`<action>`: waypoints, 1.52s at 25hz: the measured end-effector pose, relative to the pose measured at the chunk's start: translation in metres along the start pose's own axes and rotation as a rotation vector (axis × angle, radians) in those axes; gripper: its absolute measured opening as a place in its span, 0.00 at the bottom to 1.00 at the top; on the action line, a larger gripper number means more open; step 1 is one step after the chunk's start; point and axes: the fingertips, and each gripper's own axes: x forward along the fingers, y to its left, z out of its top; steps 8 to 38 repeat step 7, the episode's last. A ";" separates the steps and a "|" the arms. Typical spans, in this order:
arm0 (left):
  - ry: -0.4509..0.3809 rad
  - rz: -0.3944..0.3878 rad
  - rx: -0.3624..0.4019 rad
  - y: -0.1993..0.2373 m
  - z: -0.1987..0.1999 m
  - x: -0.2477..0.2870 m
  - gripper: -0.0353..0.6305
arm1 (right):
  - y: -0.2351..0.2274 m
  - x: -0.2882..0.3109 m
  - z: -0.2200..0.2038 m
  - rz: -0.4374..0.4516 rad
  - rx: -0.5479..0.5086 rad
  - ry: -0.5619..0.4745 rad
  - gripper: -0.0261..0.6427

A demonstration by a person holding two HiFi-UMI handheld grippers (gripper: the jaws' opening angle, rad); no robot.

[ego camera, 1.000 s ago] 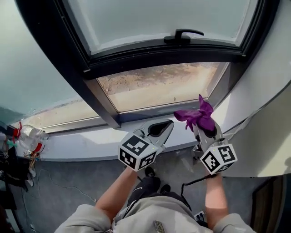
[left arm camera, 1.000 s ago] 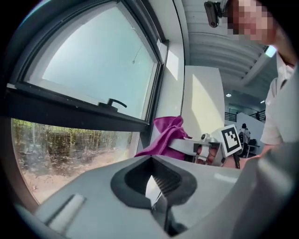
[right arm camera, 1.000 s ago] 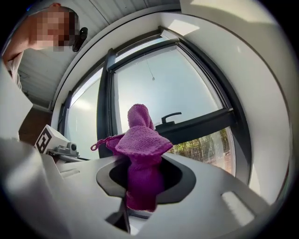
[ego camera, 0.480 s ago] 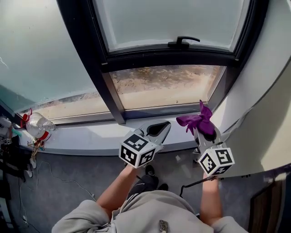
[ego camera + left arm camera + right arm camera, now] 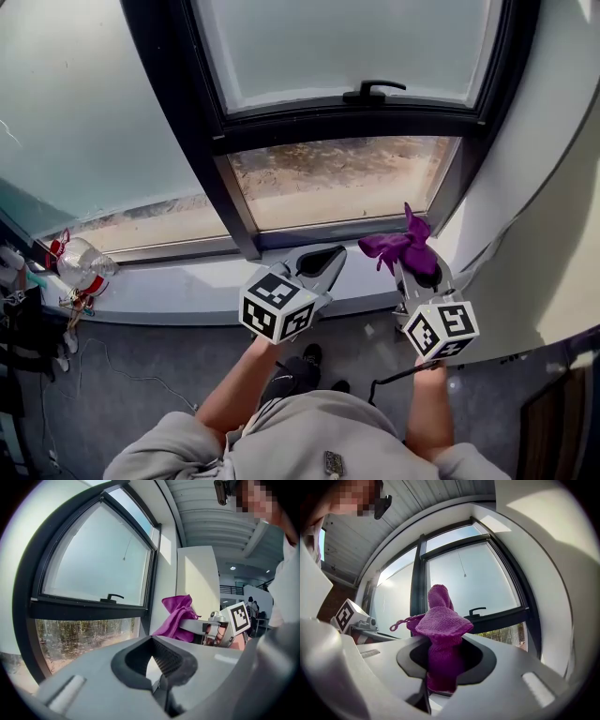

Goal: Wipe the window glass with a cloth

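Observation:
A purple knitted cloth (image 5: 397,247) sticks up out of my right gripper (image 5: 411,260), which is shut on it just below the window's lower right corner. In the right gripper view the cloth (image 5: 440,631) fills the gap between the jaws and hides part of the glass. My left gripper (image 5: 327,256) is shut and holds nothing, its tip over the white sill (image 5: 187,279). The window has a clear lower pane (image 5: 342,178) and a frosted upper pane (image 5: 347,42) with a black handle (image 5: 375,91). Neither gripper touches the glass.
A dark frame post (image 5: 202,141) divides the window from a wide left pane (image 5: 84,122). A white wall (image 5: 544,187) closes in on the right. A plastic bottle (image 5: 82,266) and clutter lie at the left end of the sill. Grey floor lies below.
Both grippers hold nearly the same pose, shifted slightly left in the picture. The head view has swung, so more of the left pane shows. The cloth stays clamped.

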 end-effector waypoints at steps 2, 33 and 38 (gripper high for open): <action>-0.002 -0.007 0.001 -0.002 0.001 0.000 0.05 | 0.000 0.000 0.002 0.000 -0.003 -0.004 0.23; -0.007 -0.014 0.000 -0.012 -0.004 -0.001 0.05 | 0.001 -0.008 0.001 0.003 0.000 -0.012 0.23; -0.007 -0.014 0.000 -0.012 -0.004 -0.001 0.05 | 0.001 -0.008 0.001 0.003 0.000 -0.012 0.23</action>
